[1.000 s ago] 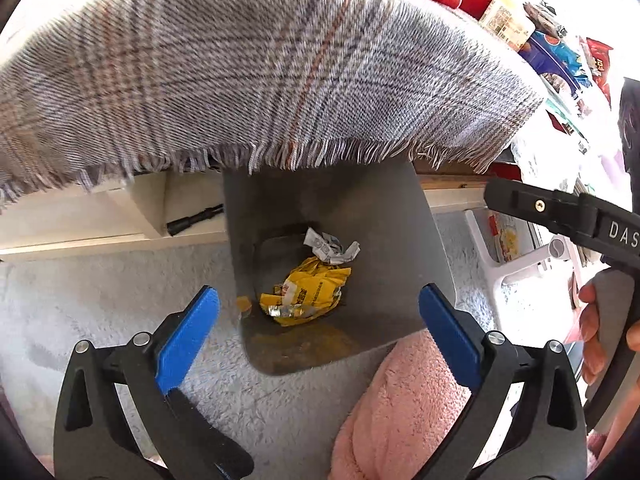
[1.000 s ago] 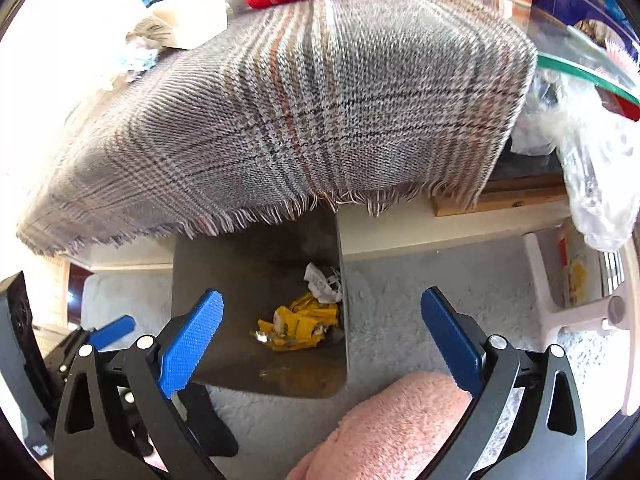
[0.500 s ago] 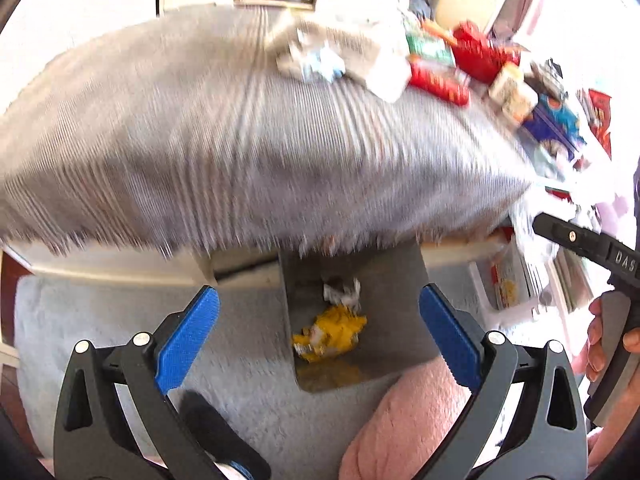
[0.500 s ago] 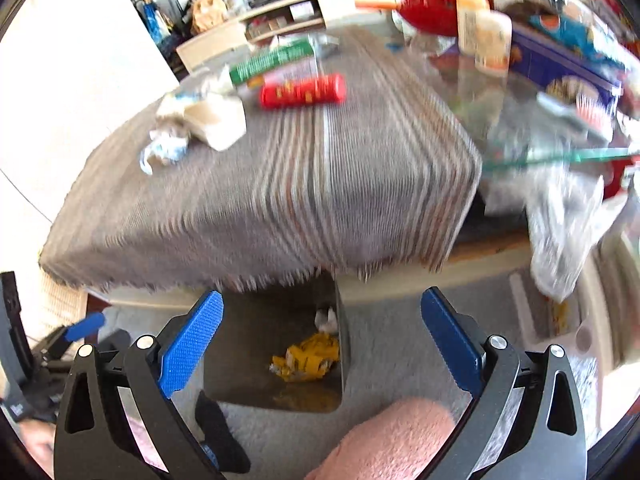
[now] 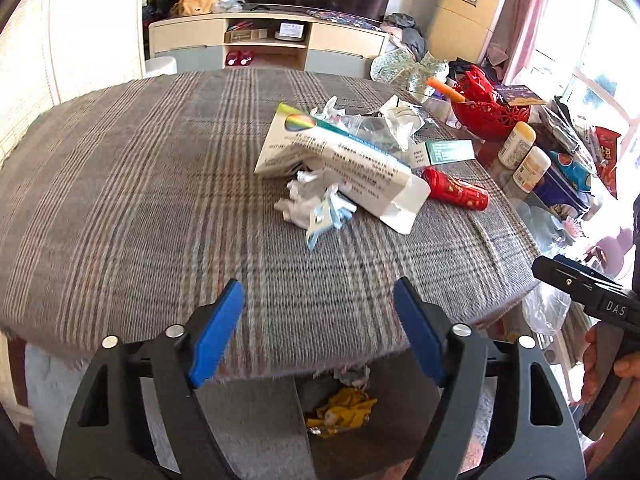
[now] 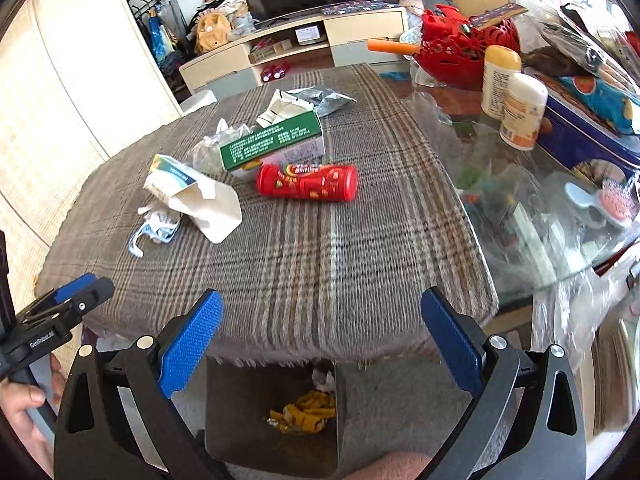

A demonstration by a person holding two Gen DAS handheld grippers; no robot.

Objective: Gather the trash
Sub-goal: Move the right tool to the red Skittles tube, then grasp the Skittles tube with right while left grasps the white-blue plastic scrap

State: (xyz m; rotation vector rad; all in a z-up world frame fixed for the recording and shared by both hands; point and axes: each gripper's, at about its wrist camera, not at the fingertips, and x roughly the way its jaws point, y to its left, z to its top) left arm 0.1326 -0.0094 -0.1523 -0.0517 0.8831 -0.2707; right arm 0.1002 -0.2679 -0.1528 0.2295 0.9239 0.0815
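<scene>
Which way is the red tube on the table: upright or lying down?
Lying down: the red tube rests lengthwise on the plaid cloth.

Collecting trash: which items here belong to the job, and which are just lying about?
Job: crumpled paper, torn white box, green box, foil wrapper, bin.
Lying about: red tube, two bottles, red basket.

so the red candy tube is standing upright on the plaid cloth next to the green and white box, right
Not quite: the red candy tube is lying on its side, not standing upright. The rest holds: it rests on the plaid cloth next to the green and white box. The right wrist view shows it clearly.
</scene>
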